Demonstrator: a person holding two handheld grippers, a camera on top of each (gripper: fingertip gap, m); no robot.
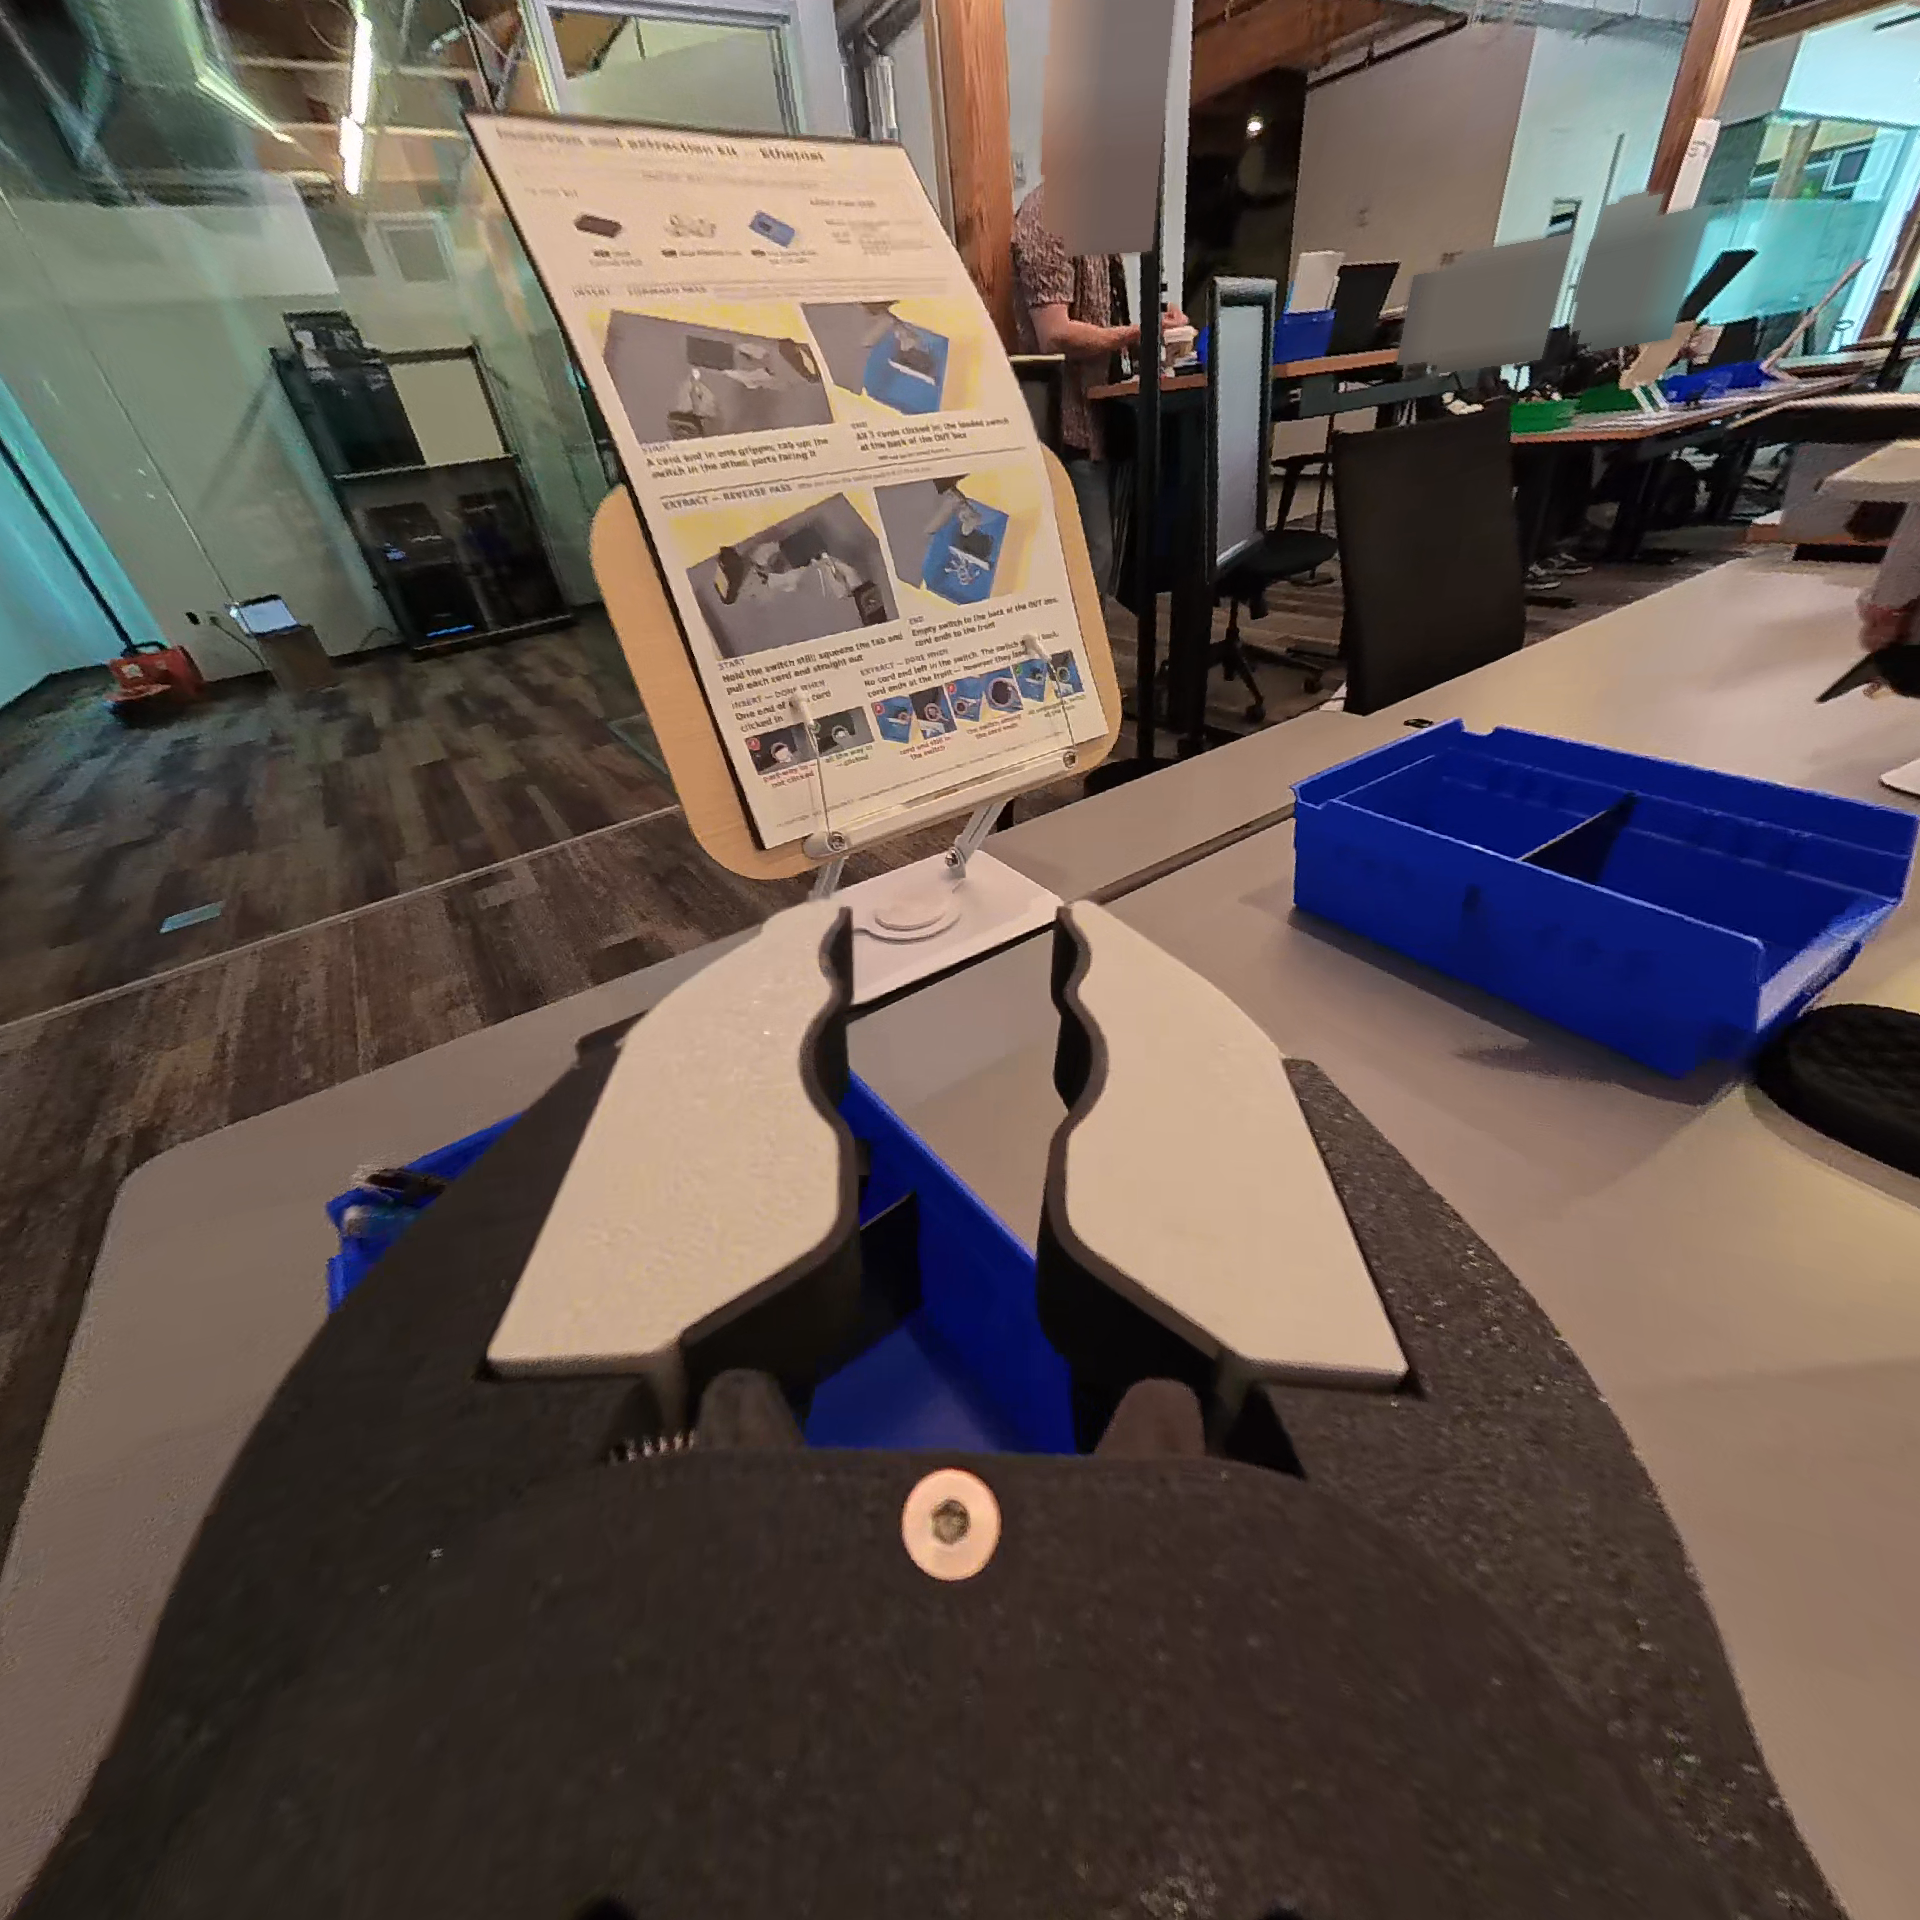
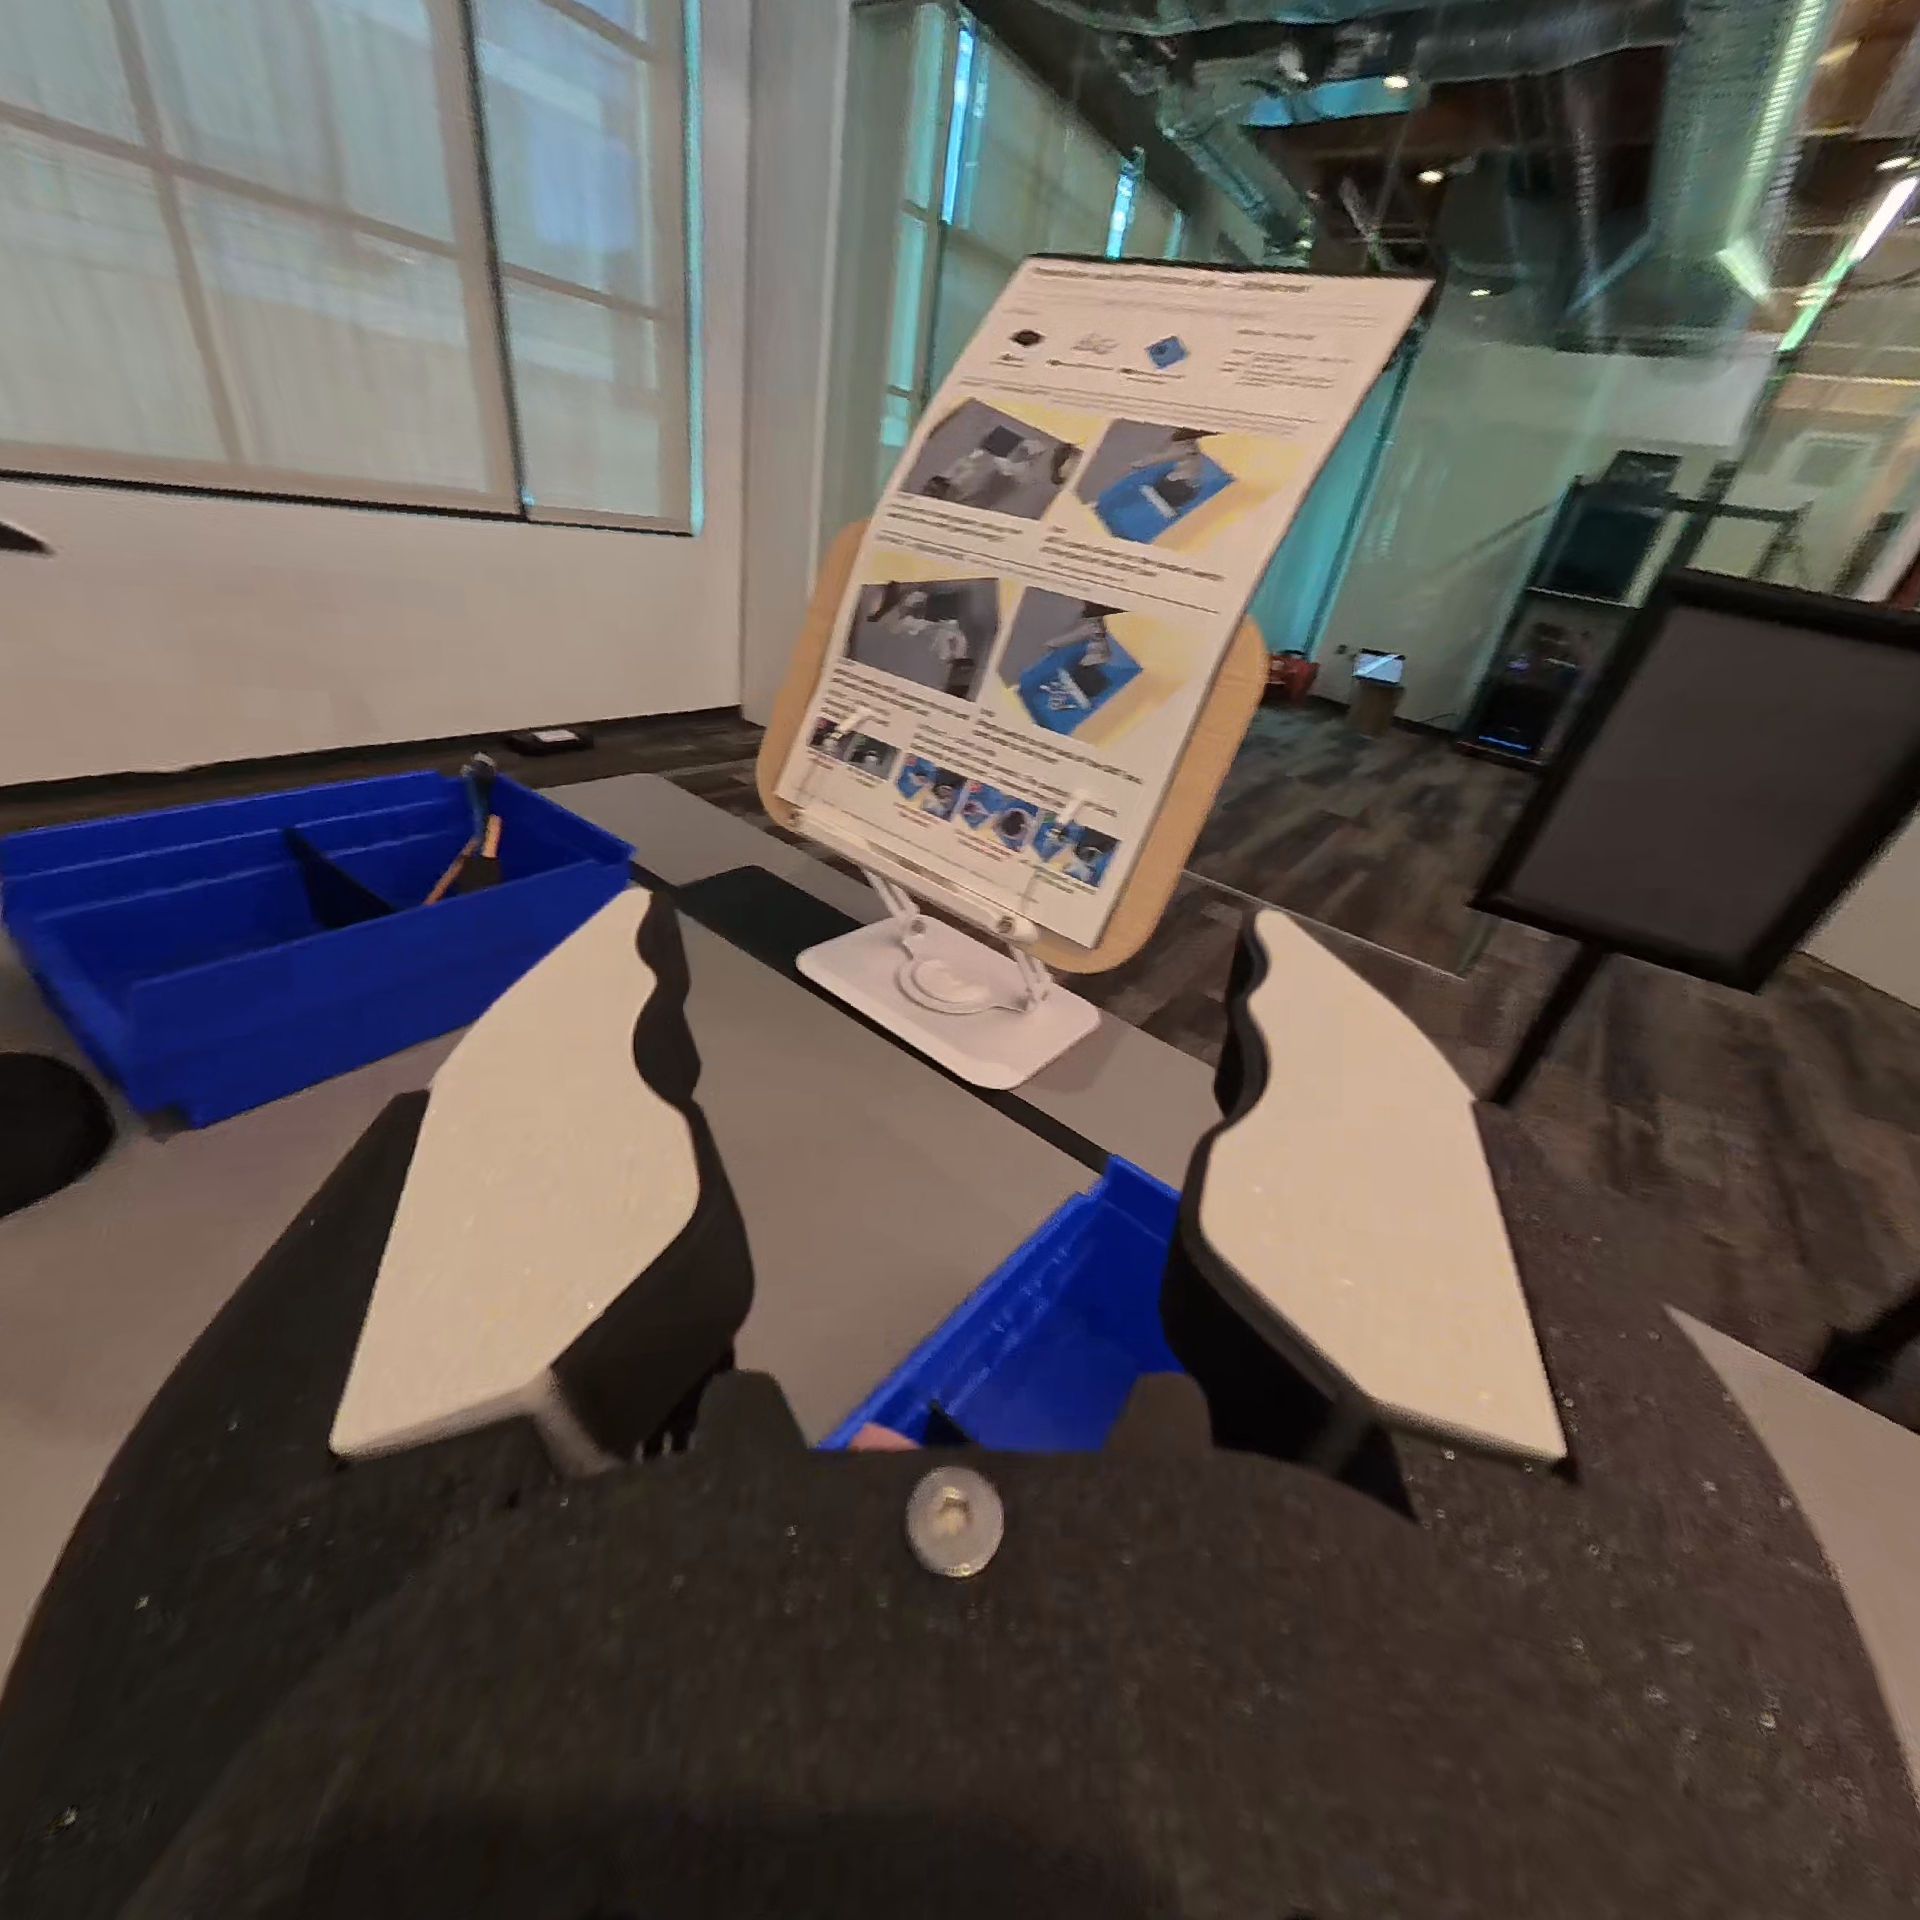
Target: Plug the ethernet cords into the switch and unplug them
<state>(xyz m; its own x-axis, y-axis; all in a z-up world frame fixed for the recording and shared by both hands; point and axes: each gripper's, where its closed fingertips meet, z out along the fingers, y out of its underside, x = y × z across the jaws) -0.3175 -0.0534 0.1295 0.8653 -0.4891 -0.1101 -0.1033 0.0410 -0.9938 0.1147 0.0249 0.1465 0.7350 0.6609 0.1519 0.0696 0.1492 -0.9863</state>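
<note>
My left gripper point(image 1: 951, 956) is open and empty, held over a blue bin point(image 1: 966, 1247) at the table's near left corner. A small dark and clear piece point(image 1: 379, 1195) sits at that bin's left rim; I cannot tell what it is. My right gripper point(image 2: 956, 925) is wide open and empty, above a blue bin point(image 2: 1039, 1330) whose inside is mostly hidden by the gripper body. A second, divided blue bin point(image 2: 260, 935) stands to the left, with a thin blue and orange cord-like thing point(image 2: 473, 831) sticking out of it. No switch shows in either view.
An instruction sheet on a wooden stand point(image 1: 821, 499) stands at the table's far edge, also in the right wrist view point(image 2: 1039, 623). A divided blue bin point(image 1: 1600, 894) and a black round pad point(image 1: 1849, 1091) lie right. A black sign board point(image 2: 1714, 790) stands beyond the table. Across from one pair of fingers to the other is roughly 45 centimetres.
</note>
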